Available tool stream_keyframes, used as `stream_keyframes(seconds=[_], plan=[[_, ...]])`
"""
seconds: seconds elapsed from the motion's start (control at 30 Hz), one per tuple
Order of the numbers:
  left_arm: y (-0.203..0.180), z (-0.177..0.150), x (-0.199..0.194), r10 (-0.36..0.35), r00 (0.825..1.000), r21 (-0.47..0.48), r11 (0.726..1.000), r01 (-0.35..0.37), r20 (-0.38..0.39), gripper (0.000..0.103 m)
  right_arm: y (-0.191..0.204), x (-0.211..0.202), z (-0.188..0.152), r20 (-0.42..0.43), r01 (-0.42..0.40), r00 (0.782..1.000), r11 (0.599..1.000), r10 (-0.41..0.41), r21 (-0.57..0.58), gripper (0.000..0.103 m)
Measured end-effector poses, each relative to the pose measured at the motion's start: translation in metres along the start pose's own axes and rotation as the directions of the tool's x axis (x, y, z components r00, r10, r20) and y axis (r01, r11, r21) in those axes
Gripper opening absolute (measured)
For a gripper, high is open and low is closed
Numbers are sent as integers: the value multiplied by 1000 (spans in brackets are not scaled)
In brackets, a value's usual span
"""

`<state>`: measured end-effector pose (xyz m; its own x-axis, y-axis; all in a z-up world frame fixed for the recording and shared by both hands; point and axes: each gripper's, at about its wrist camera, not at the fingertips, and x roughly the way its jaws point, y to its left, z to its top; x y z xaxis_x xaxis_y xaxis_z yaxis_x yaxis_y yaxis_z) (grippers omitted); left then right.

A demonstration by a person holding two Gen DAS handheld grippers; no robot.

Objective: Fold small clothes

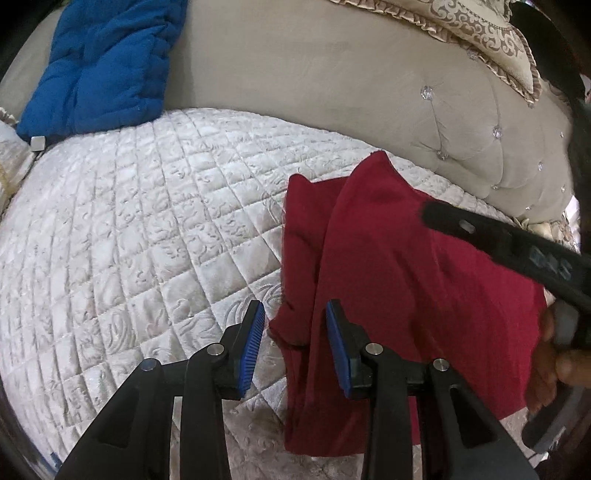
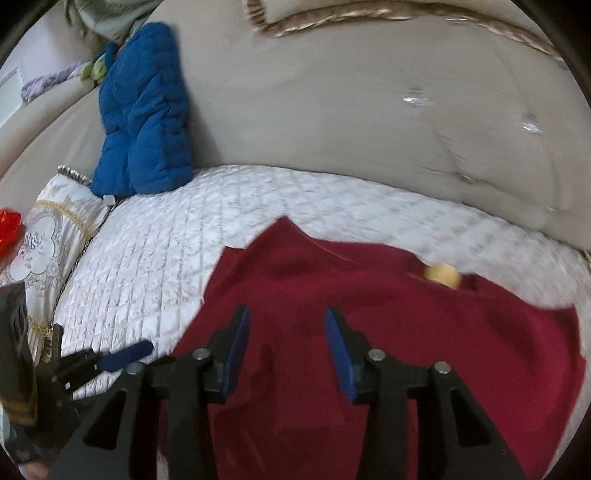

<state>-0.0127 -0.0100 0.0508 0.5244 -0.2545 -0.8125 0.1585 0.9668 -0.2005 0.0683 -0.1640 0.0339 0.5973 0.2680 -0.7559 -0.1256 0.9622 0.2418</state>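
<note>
A dark red garment [image 1: 406, 277] lies crumpled on the white quilted cover [image 1: 129, 240], with folds running along its left side. My left gripper [image 1: 295, 332] hovers over that left edge, its blue pads apart with nothing pinched between them. My right gripper [image 2: 288, 343] stands open above the middle of the red garment [image 2: 369, 332], also holding nothing. A pale yellow label [image 2: 443, 275] shows near the garment's far edge. In the left wrist view the right gripper's black frame [image 1: 517, 251] reaches in from the right, held by a hand [image 1: 546, 350].
A blue padded jacket [image 1: 107, 62] leans against the beige tufted sofa back [image 1: 295, 74] at the far left. An ornate cushion [image 1: 480, 29] sits at the top right, and another cushion [image 2: 48, 236] lies at the cover's left end.
</note>
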Motion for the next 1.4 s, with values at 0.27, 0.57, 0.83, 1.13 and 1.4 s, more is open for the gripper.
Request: stream_keyframes(seconds=[0.27,0.57,0.83,1.13,1.4], plan=[[5,4,8,-32,999,-7,999,32,-23,15,16,67,22,-89,-23,996,1000,24,8,36],[12,8,20,-50,998,-14,999,49,-41,18,24,84,30,-94,-29,995,1000,29,2,36],[31,8,11,-167,985,-106,981,161,-51,20,-3,37,13,-36,-47,998,997,49,65,50],[38,4,21,-245,964,-161,960,227,-100,27,7,53,22,-142,-86,985,991,100,98,69],[34,-3,23,-266,957,-171,954,244,-114,30,50,99,31,-237,33,970,993,-60,-117,94]])
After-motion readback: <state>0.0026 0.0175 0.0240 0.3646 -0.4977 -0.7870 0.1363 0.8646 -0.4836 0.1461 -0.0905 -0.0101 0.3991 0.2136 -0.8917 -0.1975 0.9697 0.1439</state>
